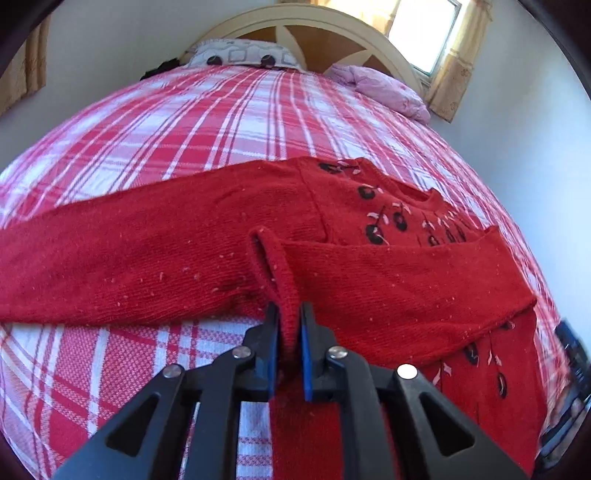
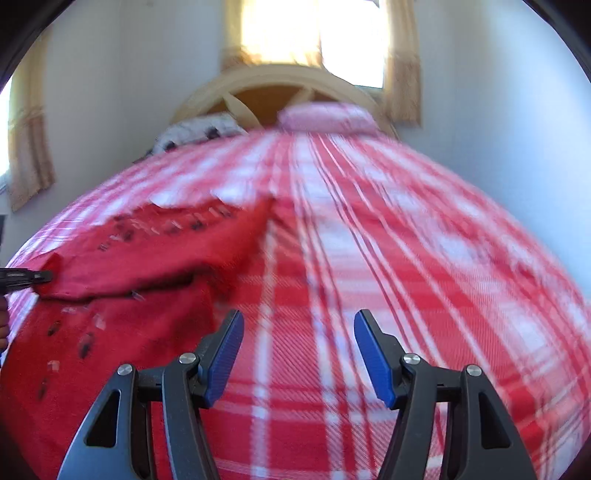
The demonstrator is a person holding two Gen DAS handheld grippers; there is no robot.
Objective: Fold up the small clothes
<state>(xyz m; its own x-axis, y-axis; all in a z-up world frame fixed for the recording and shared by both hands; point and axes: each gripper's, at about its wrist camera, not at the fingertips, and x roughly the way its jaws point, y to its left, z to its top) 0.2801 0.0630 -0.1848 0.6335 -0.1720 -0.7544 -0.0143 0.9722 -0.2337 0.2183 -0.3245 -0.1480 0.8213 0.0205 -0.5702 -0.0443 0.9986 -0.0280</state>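
A small red knit sweater (image 1: 184,254) with black cherry embroidery lies on a red-and-white plaid bedspread (image 1: 207,122). One sleeve is folded across its body; the other stretches out to the left. My left gripper (image 1: 289,314) is shut on the cuff of the folded sleeve (image 1: 286,291), low over the sweater. In the right wrist view the sweater (image 2: 129,258) lies at the left, blurred, with the left gripper's fingers (image 2: 33,277) at its edge. My right gripper (image 2: 298,325) is open and empty above the bare bedspread (image 2: 369,277), to the right of the sweater.
A cream headboard (image 1: 306,26) stands at the far end of the bed, with a patterned grey pillow (image 1: 240,55) and a pink pillow (image 1: 384,88) against it. A curtained window (image 1: 428,33) is behind. White walls flank the bed.
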